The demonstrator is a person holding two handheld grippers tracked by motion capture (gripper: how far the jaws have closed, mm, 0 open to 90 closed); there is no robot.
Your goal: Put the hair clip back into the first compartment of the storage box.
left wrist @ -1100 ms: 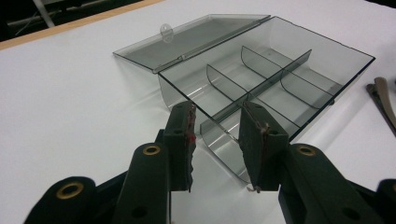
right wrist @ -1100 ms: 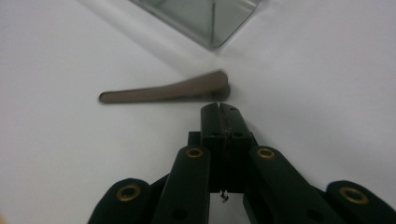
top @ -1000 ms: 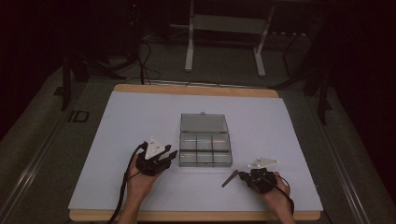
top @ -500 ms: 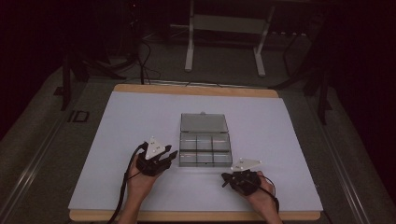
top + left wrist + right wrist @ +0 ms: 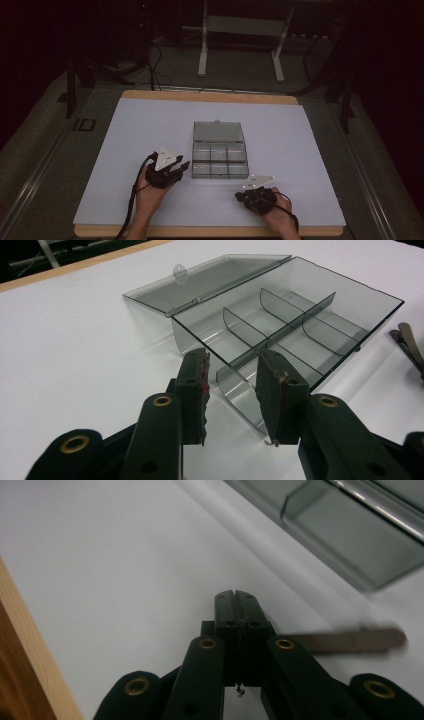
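Right claw (image 5: pixel 246 195) shifted leftward along the lower edge of the high view over the last second, now sitting just below the lower right corner of the box (image 5: pixel 220 176). Closer to the thin strip (image 5: pixel 350 641), which pokes out sideways from beside the jaws in the right gripper view (image 5: pixel 235 596). Jaws pressed flat together there, no gap. Cannot tell whether the strip is actually pinched or merely lying against them, being blurred.

Left claw (image 5: pixel 182 165) unmoved, at the lower left corner of the box. Jaws apart in the left gripper view (image 5: pixel 232 357), framing the near corner of the box (image 5: pixel 195 335) without biting on it. Probably there to steady the box.

Judging from that: right hand gone for the strip, box waiting to be loaded, nothing put inside yet.

Box itself: smoky clear plastic, shallow, at the centre of the white table (image 5: pixel 150 125). Split into six compartments by one long divider and curved cross walls. All six empty. Lid (image 5: pixel 218 131) swung fully open and lying flat toward the top of the frame, with a small catch tab on its far edge (image 5: pixel 180 271). Thin walls, light looking, likely to slide if nudged.
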